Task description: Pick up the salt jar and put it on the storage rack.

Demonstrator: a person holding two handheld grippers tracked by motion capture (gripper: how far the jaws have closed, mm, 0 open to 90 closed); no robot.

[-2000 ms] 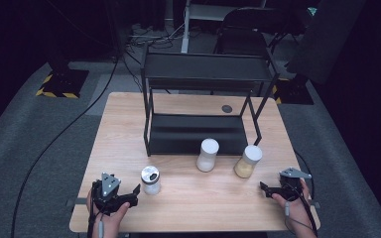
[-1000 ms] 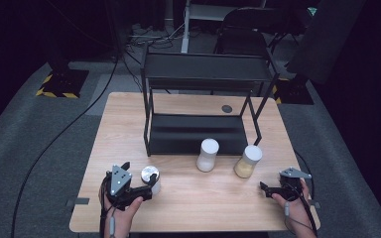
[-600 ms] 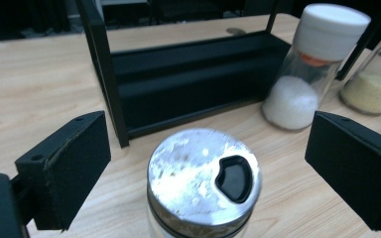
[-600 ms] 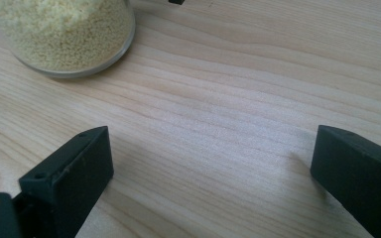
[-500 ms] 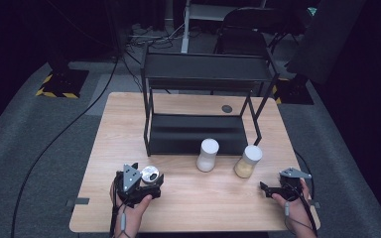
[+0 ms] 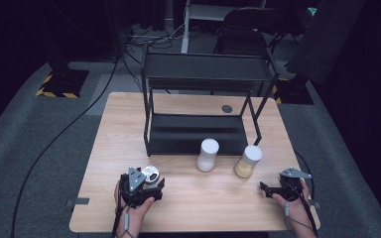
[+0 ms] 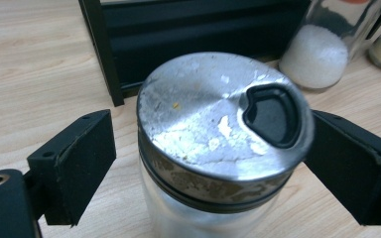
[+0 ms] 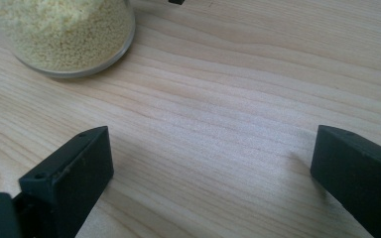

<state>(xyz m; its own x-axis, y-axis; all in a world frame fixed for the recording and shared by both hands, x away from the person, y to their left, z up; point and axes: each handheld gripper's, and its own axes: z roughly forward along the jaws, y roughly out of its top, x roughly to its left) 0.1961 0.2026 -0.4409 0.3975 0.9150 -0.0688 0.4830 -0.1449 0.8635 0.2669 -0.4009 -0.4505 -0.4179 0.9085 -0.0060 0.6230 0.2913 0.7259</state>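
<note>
A glass shaker jar with a worn metal lid [image 6: 151,173] [image 7: 213,124] stands on the wooden table [image 6: 188,203] near its front left. My left gripper [image 6: 153,180] [image 7: 216,148] straddles it. Its jaws have just been closing with the jar between them, and a gap still shows beside the left pad [image 7: 87,158], so it is open. At the front right, my right gripper [image 6: 264,190] [image 8: 208,163] rests low over bare wood, open and holding nothing. A jar of yellow grains [image 6: 248,161] [image 8: 64,34] stands just beyond it.
A jar of white powder [image 6: 208,154] [image 7: 315,54] stands mid-table in front of a black two-tier metal rack [image 6: 203,74]. A small dark disc [image 6: 226,108] lies on the table behind the rack's lower shelf.
My left gripper has moved right and slightly down onto the shaker jar, so that its jaws now flank the jar. The right gripper has stayed where it was.
</note>
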